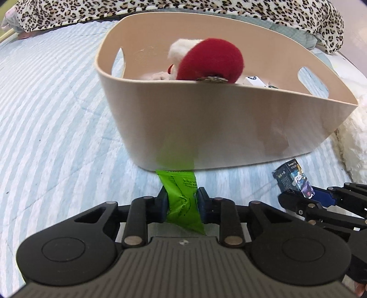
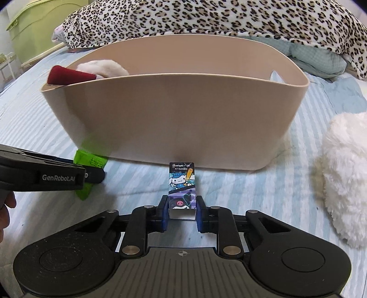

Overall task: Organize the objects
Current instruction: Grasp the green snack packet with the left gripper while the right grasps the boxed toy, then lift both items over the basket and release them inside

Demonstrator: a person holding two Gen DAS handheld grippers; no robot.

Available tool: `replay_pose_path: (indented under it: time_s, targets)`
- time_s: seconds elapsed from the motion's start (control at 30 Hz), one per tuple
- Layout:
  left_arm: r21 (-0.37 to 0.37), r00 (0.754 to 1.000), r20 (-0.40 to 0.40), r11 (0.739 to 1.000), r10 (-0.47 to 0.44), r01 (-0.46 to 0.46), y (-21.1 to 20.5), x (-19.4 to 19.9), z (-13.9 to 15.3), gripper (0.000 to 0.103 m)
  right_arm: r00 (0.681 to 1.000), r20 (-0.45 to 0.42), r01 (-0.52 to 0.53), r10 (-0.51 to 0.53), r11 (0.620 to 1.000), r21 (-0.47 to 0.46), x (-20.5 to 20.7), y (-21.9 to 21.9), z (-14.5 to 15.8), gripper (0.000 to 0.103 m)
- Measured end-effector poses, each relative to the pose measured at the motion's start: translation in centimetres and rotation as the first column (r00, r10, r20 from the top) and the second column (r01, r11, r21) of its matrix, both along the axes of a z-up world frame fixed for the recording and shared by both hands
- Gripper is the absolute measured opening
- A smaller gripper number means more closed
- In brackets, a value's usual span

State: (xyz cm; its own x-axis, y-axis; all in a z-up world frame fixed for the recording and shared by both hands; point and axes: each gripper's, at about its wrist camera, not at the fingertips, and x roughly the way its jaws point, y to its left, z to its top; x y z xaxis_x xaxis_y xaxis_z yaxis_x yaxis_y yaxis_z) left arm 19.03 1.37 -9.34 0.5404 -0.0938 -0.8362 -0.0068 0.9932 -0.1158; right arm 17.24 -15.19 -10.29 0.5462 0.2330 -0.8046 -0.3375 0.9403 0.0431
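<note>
My left gripper (image 1: 182, 199) is shut on a green snack packet (image 1: 182, 197), held just in front of the beige bin (image 1: 206, 128). My right gripper (image 2: 181, 208) is shut on a small cartoon-printed box (image 2: 182, 185), also in front of the bin (image 2: 174, 119). In the left wrist view the right gripper (image 1: 305, 197) and its box (image 1: 293, 180) show at the lower right. In the right wrist view the left gripper (image 2: 91, 175) and the packet (image 2: 90, 160) show at the left. The bin holds a red and white plush toy (image 1: 206, 59) and a small white box (image 1: 255, 81).
The bin stands on a blue-and-white striped bedspread (image 1: 57, 114). A white fluffy plush (image 2: 341, 174) lies to the right. A leopard-print blanket (image 2: 206, 18) lies behind the bin. A green plastic container (image 2: 34, 29) stands far left.
</note>
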Motion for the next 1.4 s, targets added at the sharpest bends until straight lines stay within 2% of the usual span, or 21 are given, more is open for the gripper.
replay_pose_path:
  time_s: [0.37,0.67,0.83,1.1,1.27,1.4]
  targets:
    - [0.025,0.998,0.045,0.999,-0.038,0.037,0.5,-2.5,2.1,0.023,0.999,0.026,0.04,-0.041,0.998,0.045,-2.7,-2.4,2.1,0.021]
    - [0.07,0.982,0.168,0.994,-0.089,0.078,0.3,-4.8,6.8,0.023,0.995,0.088,0.03,-0.039,0.994,0.102,-4.7,-3.0,5.9,0.021]
    - [0.057,0.971,0.222,0.996,-0.085,0.074,1.2,-5.5,9.3,0.023,0.986,0.164,0.02,-0.041,0.991,0.131,-5.0,-2.9,8.7,0.021]
    - [0.078,0.952,0.298,0.996,-0.072,0.051,1.3,-3.1,12.5,0.023,0.964,0.258,0.026,-0.068,0.986,0.164,-2.7,-2.7,12.2,0.021]
    - [0.103,0.945,0.319,0.994,-0.066,0.035,1.0,0.1,13.2,0.023,0.955,0.274,0.061,-0.109,0.982,0.18,0.9,-2.6,12.9,0.021]
    - [0.102,0.952,0.302,0.995,-0.047,0.017,0.7,3.4,12.8,0.023,0.954,0.266,0.091,-0.137,0.98,0.176,3.9,-2.3,12.6,0.021]
